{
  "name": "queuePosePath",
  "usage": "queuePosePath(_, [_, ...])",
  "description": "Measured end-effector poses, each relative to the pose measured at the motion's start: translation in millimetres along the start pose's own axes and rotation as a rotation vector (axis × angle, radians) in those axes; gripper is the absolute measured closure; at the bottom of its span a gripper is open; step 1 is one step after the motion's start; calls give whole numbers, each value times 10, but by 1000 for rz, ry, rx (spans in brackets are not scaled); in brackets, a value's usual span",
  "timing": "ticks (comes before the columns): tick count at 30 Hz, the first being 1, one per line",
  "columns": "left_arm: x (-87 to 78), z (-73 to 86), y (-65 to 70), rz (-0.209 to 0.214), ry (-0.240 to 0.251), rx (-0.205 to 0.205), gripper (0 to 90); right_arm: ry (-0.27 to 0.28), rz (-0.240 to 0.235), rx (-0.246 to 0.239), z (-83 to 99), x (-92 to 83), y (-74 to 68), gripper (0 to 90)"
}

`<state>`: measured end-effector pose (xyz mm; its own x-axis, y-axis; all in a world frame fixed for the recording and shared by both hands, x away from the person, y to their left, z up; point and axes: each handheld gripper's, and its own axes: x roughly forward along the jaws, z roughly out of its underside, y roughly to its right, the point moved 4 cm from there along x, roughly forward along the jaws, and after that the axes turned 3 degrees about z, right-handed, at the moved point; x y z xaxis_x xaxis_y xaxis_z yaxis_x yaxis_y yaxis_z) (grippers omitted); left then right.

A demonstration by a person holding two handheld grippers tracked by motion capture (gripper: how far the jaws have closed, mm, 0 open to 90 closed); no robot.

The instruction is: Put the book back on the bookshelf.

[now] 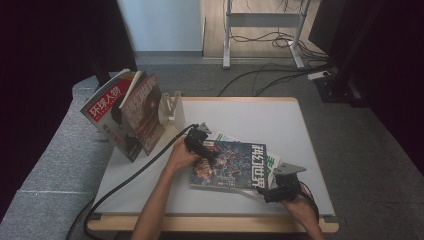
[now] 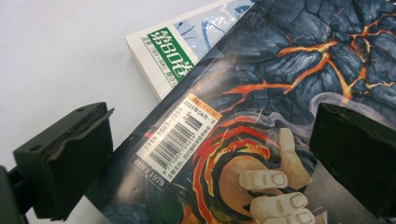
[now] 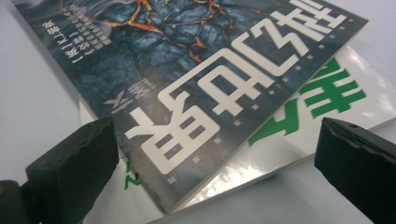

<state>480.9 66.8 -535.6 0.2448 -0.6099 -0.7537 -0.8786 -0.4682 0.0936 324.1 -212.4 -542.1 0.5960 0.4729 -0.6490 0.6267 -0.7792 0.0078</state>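
Note:
A dark magazine [image 1: 232, 165] with lava art and big white characters lies on a white and green magazine [image 1: 272, 167] in the middle of the table. My left gripper [image 1: 202, 147] hovers at the dark magazine's left edge, jaws wide apart over its barcode corner [image 2: 180, 135]. My right gripper [image 1: 272, 194] sits at the stack's near right corner, open, with the dark magazine [image 3: 205, 84] and the white magazine [image 3: 299, 121] between its jaws. Nothing is clamped in either one.
A clear stand [image 1: 170, 107] at the back left of the white table [image 1: 280, 117] has two magazines [image 1: 127, 112] leaning by it, hanging past the table's left edge. Cables and desk legs [image 1: 227, 35] lie on the floor beyond.

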Motion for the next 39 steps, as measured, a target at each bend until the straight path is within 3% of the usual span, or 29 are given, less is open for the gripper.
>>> queuePosePath(9, [-4, 8, 34, 1, -14, -14, 1, -9, 19, -7, 32, 26, 4, 0])
queuePosePath(20, [-53, 68, 156, -7, -26, -20, 14, -12, 36, 18, 70, 7, 134, 0])
queuePosePath(39, [-252, 317, 400, -20, -43, -38, 10, -24, 126, 56, -5, 76, 521, 0])
